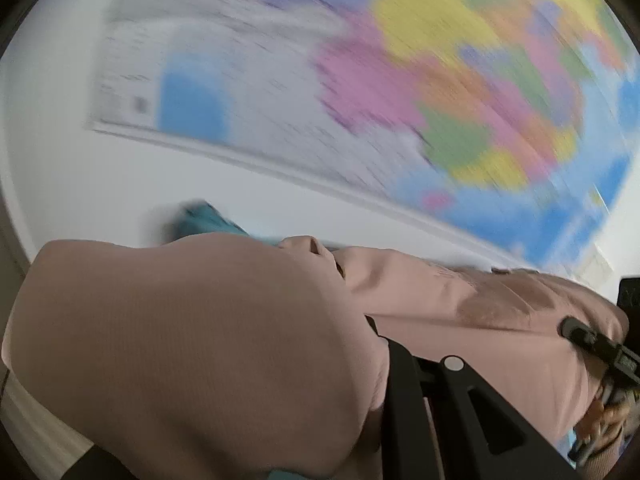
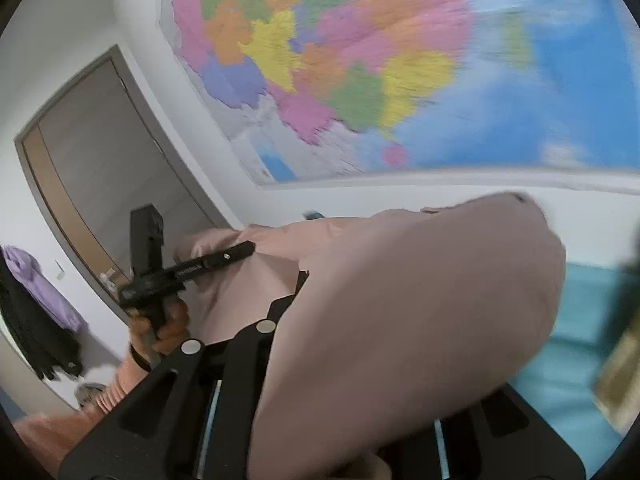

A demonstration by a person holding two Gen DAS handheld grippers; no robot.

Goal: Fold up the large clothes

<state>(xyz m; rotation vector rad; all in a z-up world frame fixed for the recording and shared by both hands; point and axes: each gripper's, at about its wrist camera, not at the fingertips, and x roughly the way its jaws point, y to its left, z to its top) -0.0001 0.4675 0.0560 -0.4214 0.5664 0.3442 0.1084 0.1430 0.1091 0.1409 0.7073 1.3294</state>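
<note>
A: Where's your pink garment (image 1: pixel 192 344)?
B: Lifted, stretched between both grippers, wall map (image 1: pixel 460 80) behind.
A: Jaws?
B: Left gripper (image 2: pixel 240 250) and right gripper (image 1: pixel 576 330): both clamped narrow on its fabric.

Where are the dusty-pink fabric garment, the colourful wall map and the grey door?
Dusty-pink fabric garment (image 1: pixel 180 340): left wrist view, draped fold.
Colourful wall map (image 2: pixel 360 60): right wrist view, pink and yellow regions.
Grey door (image 2: pixel 112 152): right wrist view, middle of its panel.

left gripper (image 2: pixel 248 249) (raised), right gripper (image 1: pixel 568 326), both clamped
</note>
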